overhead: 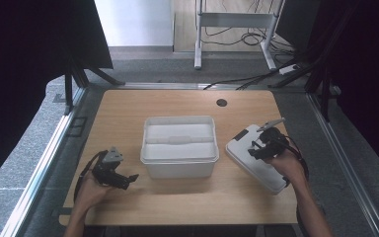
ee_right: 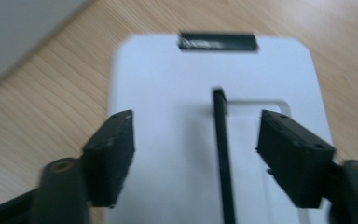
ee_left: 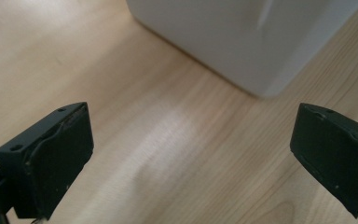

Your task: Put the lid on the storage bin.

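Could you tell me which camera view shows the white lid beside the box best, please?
The right gripper view: the white lid lies flat below the right tongs, its black handle bar between the open jaws. The high view shows it whole but small, right of the white box. The left gripper view looks at the box's wall and the table.

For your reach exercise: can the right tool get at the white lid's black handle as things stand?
Probably yes: the right tool hovers over the white lid, jaws apart on either side of the black handle, nothing between.
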`<act>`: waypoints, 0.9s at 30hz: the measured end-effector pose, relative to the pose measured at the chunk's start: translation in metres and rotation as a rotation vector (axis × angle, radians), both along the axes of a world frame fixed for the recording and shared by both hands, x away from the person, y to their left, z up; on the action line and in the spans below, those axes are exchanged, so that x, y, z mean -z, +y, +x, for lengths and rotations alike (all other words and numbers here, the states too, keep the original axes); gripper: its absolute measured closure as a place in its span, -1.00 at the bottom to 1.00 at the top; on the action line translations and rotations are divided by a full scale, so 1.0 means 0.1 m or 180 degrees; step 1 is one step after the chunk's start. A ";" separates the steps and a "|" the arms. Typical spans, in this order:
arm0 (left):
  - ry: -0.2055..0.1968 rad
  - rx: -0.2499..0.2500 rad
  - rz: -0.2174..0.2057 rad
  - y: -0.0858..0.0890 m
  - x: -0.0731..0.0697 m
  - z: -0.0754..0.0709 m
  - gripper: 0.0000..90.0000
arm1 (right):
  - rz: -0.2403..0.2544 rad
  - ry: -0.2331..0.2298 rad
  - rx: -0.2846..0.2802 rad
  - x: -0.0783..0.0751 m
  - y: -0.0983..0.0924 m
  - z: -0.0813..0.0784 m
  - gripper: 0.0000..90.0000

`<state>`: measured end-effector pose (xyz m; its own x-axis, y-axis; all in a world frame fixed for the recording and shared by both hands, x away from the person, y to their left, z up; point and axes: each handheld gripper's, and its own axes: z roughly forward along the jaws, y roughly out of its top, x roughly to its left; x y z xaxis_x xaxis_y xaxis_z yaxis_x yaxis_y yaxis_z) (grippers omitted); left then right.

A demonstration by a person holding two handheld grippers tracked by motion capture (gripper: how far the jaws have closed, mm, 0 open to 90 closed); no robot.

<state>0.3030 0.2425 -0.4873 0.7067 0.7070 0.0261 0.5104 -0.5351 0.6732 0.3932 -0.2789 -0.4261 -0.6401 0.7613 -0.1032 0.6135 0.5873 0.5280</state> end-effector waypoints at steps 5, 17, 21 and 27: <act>0.0054 -0.0002 0.0003 -0.08 0.20 -0.05 -1.00 | -0.0233 0.0184 0.0058 0.09 -0.10 0.10 0.14; 0.0163 0.0040 -0.0095 -0.13 0.35 -0.10 -1.00 | -0.0672 0.0541 -0.0198 0.02 -0.16 0.24 0.87; 0.0164 0.0035 -0.0097 -0.13 0.35 -0.10 -1.00 | -0.0602 0.0560 -0.0357 -0.11 -0.18 0.22 0.87; 0.0166 0.0037 -0.0100 -0.13 0.35 -0.10 -1.00 | -0.0564 0.0492 -0.0606 -0.40 -0.19 0.16 0.87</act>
